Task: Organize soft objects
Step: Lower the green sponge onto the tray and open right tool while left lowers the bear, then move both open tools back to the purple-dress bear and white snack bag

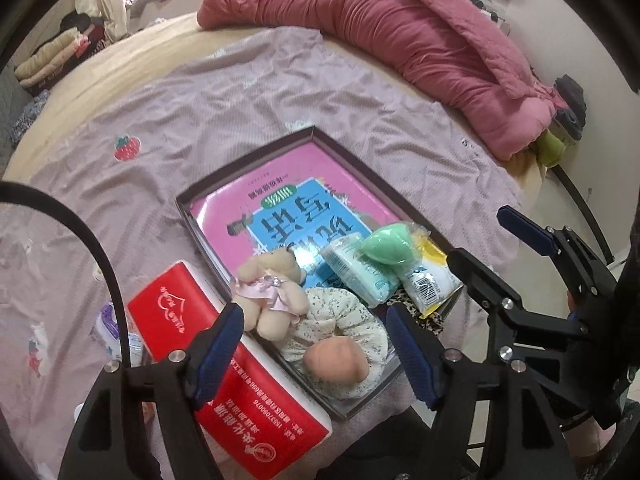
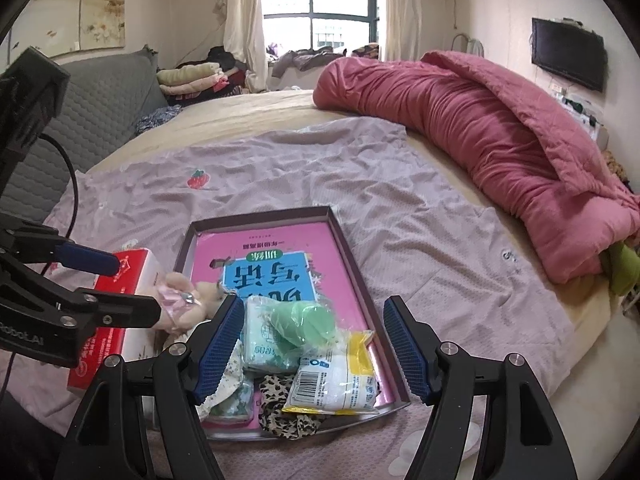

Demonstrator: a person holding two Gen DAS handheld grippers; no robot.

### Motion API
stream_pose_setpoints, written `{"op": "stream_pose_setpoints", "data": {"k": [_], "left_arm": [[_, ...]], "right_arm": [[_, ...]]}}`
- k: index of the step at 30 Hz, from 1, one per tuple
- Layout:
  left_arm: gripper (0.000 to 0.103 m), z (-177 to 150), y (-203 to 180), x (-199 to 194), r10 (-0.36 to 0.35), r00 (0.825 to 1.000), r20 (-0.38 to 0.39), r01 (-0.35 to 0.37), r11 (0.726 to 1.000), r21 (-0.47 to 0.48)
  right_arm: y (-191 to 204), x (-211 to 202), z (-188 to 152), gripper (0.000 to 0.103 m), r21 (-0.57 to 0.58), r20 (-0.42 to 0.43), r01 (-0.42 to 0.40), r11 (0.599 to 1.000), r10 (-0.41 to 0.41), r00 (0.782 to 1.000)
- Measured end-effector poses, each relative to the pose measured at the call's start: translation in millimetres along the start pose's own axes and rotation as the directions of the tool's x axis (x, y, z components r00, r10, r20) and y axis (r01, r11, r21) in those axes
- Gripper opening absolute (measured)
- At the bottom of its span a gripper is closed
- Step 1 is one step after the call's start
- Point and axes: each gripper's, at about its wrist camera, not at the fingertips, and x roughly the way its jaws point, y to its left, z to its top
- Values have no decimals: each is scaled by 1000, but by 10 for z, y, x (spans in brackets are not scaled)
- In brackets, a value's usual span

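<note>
A shallow dark box (image 1: 320,136) (image 2: 340,236) lies on the bed with a pink and blue book (image 1: 280,208) (image 2: 264,256) inside. On the book lie a beige teddy (image 1: 268,288) (image 2: 188,300), a floral scrunchie (image 1: 348,320), a peach soft ball (image 1: 336,362), a green sponge (image 1: 386,246) (image 2: 304,320), a mint tissue pack (image 1: 356,272) (image 2: 260,344), a white and yellow packet (image 1: 430,280) (image 2: 336,376) and a leopard scrunchie (image 2: 284,412). My left gripper (image 1: 316,352) is open over the scrunchie and ball. My right gripper (image 2: 312,348) (image 1: 480,240) is open over the packs.
A red and white tissue box (image 1: 224,364) (image 2: 120,308) lies left of the dark box. A small purple pack (image 1: 110,324) sits beside it. A rolled pink quilt (image 1: 400,48) (image 2: 500,140) lies at the far right. A lilac sheet (image 1: 200,112) (image 2: 280,168) covers the bed.
</note>
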Motion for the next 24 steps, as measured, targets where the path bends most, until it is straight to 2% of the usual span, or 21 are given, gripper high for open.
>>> {"op": "stream_pose_setpoints", "data": {"k": [5,13,19,24], "left_arm": [[74,-42,5,-207,15,999,43,-15,1000,13],[74,-161,132,-509,12,995,97,-11,1000,-16],[75,-405,486,-922,21,985,169,-3,994,-105],[75,-650,933,-1315,80,973,215,-37,980,-198]], "right_arm": [[66,-127,62,74,-12,28,4,1000,-4,1000],[257,-312,172,74,-46,59,-3,999,6,998],[488,-479,261,74,-91,85,-30,995,38,996],[772,-551,343,75,-140,94,-61,988,75,993]]}}
